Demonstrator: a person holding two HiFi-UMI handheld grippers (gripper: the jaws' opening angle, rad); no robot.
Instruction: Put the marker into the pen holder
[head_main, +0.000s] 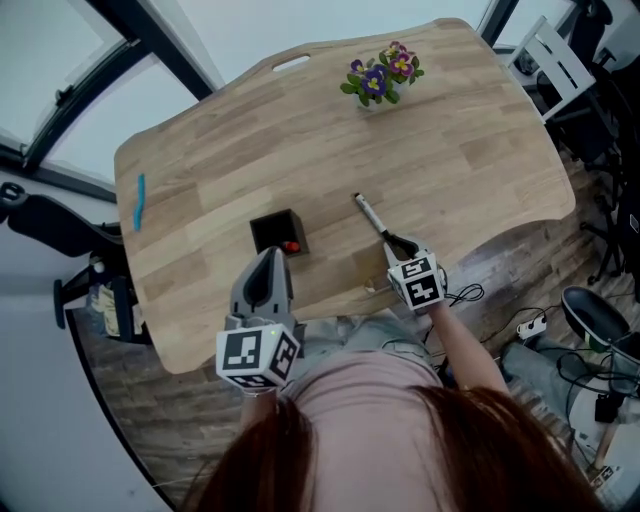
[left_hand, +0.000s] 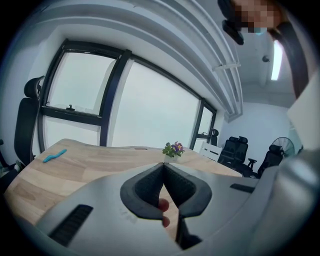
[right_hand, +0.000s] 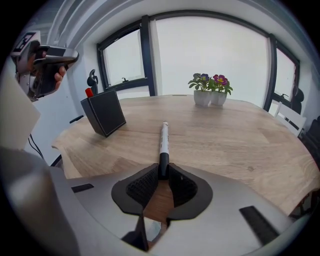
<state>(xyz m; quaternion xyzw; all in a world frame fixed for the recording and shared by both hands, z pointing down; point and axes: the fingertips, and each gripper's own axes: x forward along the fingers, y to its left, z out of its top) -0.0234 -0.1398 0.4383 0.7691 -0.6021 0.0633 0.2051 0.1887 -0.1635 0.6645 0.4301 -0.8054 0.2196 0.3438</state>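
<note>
Nearest the lens, reddish hair (head_main: 400, 455) and a pink top (head_main: 350, 385), low in the head view. Just beyond, to the left, the left claw (left_hand: 163, 166): pressed shut tip to tip, nothing gripped, only a fingertip (left_hand: 162, 204) showing through the gap behind the pads. Held up clear of the worktop (head_main: 460, 150) over its near edge, close to the pen holder (head_main: 275, 232), aimed across the wood toward the windows (left_hand: 150, 110).

To the right and lower, the right claw (right_hand: 163, 172): narrowed onto the dark end of the marker (right_hand: 163, 142), pads touching it on both sides. Lying flat on the wood near the front edge, that marker, with its pale barrel running straight away from the claw toward the middle of the worktop and its far end free.

Left of the marker and apart from it, the pen holder: black, square, upright, mouth open to the top. Inside it, a red-tipped thing (head_main: 291, 246) poking above one corner; too small to say what.

At the far edge, well away from both claws, a small pot of purple and yellow flowers (head_main: 382, 75). Near the left edge, a blue strip (head_main: 139, 202) lying flat and alone.

Off the worktop, dark office chairs (left_hand: 235, 150) against the far wall.
</note>
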